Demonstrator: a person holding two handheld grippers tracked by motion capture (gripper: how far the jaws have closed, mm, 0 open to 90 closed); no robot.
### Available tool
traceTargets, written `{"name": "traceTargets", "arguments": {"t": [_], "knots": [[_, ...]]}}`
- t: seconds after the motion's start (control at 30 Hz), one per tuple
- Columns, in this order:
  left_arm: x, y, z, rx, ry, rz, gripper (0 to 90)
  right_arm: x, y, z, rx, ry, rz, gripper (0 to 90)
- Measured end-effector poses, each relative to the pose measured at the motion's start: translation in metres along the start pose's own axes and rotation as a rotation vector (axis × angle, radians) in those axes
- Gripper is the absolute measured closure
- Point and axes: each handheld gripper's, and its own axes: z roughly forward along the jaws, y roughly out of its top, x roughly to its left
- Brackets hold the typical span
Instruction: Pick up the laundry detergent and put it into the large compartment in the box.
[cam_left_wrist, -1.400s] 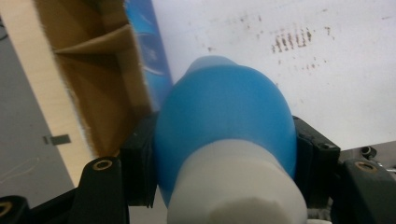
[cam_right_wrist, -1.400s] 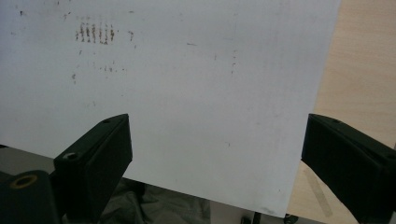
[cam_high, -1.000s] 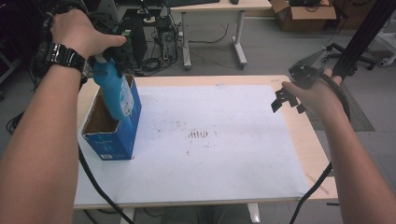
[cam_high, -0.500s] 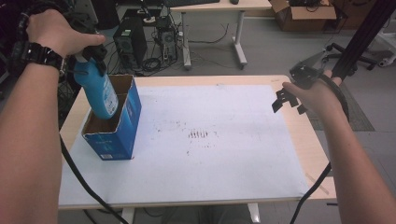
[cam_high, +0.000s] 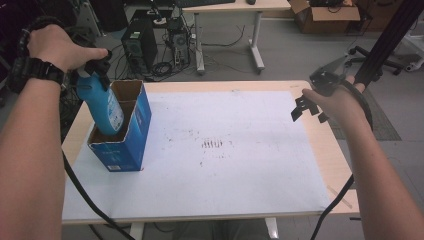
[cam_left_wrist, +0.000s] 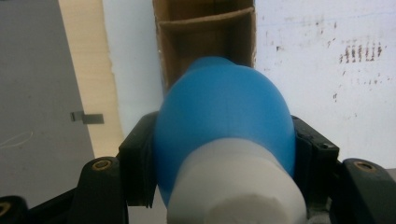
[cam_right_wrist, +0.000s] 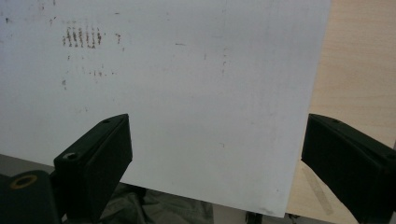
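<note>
A blue bottle (cam_high: 103, 109) with a white cap leans with its lower end inside the near compartment of an open blue cardboard box (cam_high: 127, 145). My left gripper (cam_high: 93, 70) is shut on the bottle's upper part. In the left gripper view the bottle (cam_left_wrist: 224, 123) sits between the black jaws of the left gripper (cam_left_wrist: 224, 158), and beyond it is the box's brown interior (cam_left_wrist: 205, 42) with a divider. My right gripper (cam_high: 307, 107) hovers open over the table's right side. In the right gripper view its jaws (cam_right_wrist: 219, 154) stand wide apart with nothing between them.
A white sheet (cam_high: 240, 165) with small dark marks (cam_high: 212, 144) covers most of the wooden table (cam_high: 327, 150). Behind the table stand computer cases and cables (cam_high: 150, 45) on the floor, another desk (cam_high: 230, 10) and a black post (cam_high: 385, 45).
My left hand has shifted leftward and down, and the blue bottle has sunk further into the box. The right gripper has stayed where it was.
</note>
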Motion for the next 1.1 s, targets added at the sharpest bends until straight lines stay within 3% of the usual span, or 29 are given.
{"name": "traceTargets", "arguments": {"t": [0.63, 1.1], "knots": [[0.012, 0.0, 0.057, 0.056, -0.034, -0.014, 37.4, 0.001, 0.0, 0.009, 0.014, -0.008, -0.007, 8.9], [0.009, 0.003, 0.093, 0.102, -0.024, -0.005, 37.4, 0.003, 0.002, 0.017, 0.026, -0.008, -0.012, 8.9]]}}
